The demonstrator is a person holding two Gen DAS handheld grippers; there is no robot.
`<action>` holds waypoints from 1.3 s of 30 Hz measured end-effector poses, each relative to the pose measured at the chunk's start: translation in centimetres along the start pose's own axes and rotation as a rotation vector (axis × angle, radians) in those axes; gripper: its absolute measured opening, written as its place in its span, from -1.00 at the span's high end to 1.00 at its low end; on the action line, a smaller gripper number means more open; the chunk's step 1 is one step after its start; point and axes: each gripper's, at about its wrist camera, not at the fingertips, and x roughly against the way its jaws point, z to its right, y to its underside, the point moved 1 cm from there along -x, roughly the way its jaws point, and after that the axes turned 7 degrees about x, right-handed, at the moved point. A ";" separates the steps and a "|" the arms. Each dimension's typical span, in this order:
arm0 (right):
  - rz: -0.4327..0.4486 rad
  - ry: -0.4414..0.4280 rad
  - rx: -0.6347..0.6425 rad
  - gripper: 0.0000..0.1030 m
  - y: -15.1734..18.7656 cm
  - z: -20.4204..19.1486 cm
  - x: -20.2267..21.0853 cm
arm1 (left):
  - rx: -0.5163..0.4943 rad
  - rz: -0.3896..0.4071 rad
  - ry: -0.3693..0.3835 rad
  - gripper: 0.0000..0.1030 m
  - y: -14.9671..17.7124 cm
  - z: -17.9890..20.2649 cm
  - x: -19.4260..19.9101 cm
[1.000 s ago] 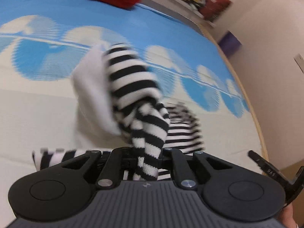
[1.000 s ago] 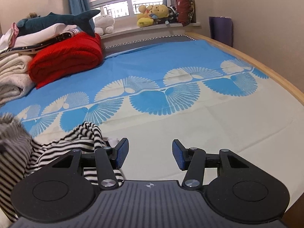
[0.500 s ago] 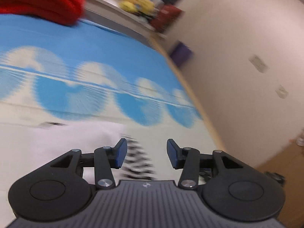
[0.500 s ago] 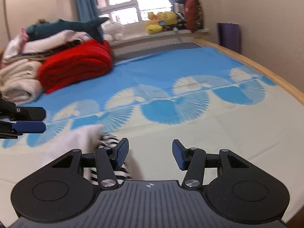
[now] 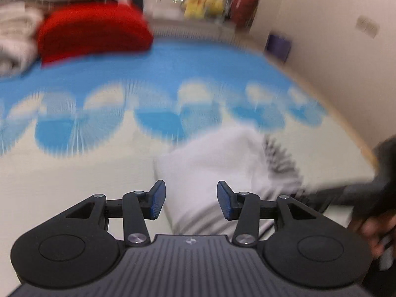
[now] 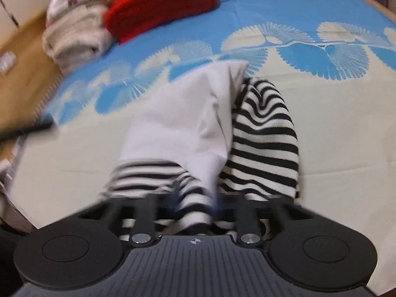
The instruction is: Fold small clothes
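A small black-and-white striped garment [image 6: 264, 143] with a white inner side [image 6: 188, 113] lies crumpled on the bed. My right gripper [image 6: 195, 203] is shut on a striped fold of it at the near end, blurred by motion. In the left wrist view the same garment [image 5: 217, 163] shows white and blurred just ahead. My left gripper [image 5: 189, 204] is open and empty above its near edge. The right gripper [image 5: 366, 193] appears as a dark blur at the right of that view.
The bed carries a blue and cream fan-pattern sheet [image 6: 321, 57]. A folded red blanket [image 6: 158, 2] and cream towels [image 6: 74, 39] are stacked at the far left. Plush toys [image 5: 200, 2] sit on the windowsill. The bed's wooden edge [image 5: 356, 136] runs along the right.
My left gripper let go of the striped garment and opened. My right gripper moved left onto the garment and shut on its near fold.
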 end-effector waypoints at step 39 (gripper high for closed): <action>-0.328 0.274 0.083 0.94 4.5 6.4 -2.6 | 0.193 -0.191 0.168 -0.23 -0.6 2.1 -8.5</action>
